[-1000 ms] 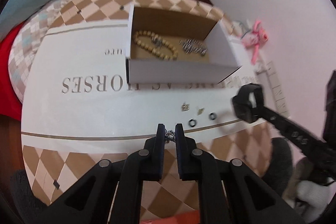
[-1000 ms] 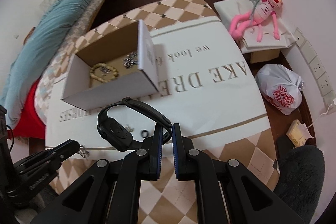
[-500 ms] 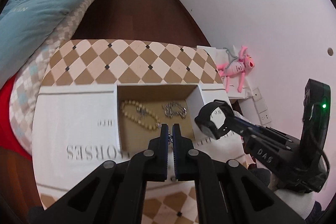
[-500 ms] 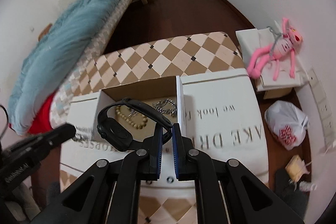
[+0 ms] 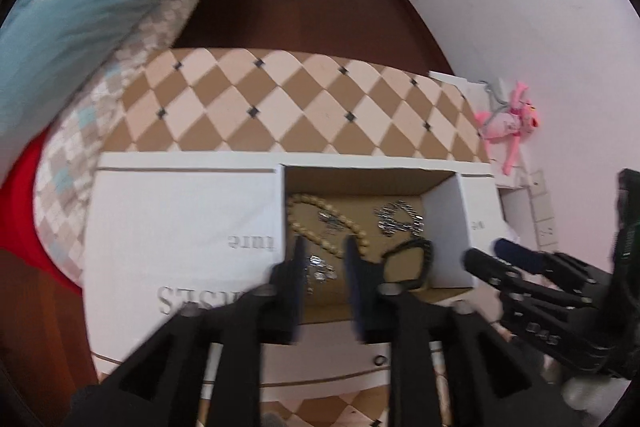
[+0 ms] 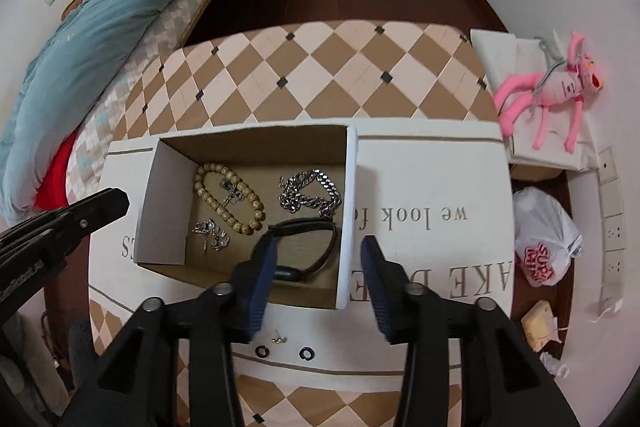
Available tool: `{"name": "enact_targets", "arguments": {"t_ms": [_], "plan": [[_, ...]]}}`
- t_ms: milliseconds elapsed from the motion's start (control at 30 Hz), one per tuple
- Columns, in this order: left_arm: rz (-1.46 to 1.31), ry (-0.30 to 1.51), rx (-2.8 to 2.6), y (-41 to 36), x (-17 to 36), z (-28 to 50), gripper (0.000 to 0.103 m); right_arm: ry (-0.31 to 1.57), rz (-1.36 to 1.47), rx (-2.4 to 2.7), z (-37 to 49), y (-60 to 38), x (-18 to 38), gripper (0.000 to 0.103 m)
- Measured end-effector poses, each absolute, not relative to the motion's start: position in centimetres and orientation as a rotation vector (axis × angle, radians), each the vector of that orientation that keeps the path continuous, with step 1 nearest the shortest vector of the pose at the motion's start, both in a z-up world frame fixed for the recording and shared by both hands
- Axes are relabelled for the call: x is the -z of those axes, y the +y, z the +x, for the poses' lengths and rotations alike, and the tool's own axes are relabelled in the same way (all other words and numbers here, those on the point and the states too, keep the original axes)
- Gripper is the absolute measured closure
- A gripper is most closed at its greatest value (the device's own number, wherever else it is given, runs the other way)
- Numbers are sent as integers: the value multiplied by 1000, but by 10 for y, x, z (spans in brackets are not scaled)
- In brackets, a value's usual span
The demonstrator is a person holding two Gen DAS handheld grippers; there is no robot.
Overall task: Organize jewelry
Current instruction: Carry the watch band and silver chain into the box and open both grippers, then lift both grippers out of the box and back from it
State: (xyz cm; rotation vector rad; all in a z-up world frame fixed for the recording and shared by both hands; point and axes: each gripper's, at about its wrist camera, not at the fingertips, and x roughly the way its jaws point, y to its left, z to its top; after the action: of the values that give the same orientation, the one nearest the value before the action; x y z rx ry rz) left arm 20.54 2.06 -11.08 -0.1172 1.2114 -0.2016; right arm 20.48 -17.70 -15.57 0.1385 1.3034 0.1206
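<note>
Near the box's (image 6: pixel 160 203) right wall, the light, floppy black band (image 6: pixel 304 247) lies released; both grippers (image 6: pixel 316 279) (image 5: pixel 324 279) have just been spread apart, empty; its stiff buckle end would be gripped best

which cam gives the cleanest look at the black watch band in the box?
Right wrist. The black watch band lies sharp in the box, its loop nearly whole; only the near end sits behind a fingertip of the right gripper. In the left wrist view the band is motion-blurred and partly hidden by a finger.
</note>
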Motion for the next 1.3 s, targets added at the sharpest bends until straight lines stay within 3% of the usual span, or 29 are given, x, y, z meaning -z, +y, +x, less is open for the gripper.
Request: {"name": "enact_targets", "arguments": {"t_ms": [33,100,167,200,233,267,700,1300], "plan": [[-101,1199,179,22,110,204,42,1300,142,-120,204,-178,154,48],[-77,1160,139,24,108,199,25,1288,127,-105,202,-178,150,24],[-42,1138,99,26,109,196,25,1273,94,-63,199,-179,148,7],[-29,1133,79,27,111,195,18,1271,78,-42,198,-179,149,3],[-22,1133,69,27,114,193,4,1274,63,-21,196,-178,151,3],[-19,1133,65,29,117,193,0,1277,57,-10,195,-178,152,3],[7,1115,3,30,123,176,0,1255,32,52,184,-175,158,0],[-5,971,27,24,46,111,0,1054,59,98,120,-185,69,0]]}}
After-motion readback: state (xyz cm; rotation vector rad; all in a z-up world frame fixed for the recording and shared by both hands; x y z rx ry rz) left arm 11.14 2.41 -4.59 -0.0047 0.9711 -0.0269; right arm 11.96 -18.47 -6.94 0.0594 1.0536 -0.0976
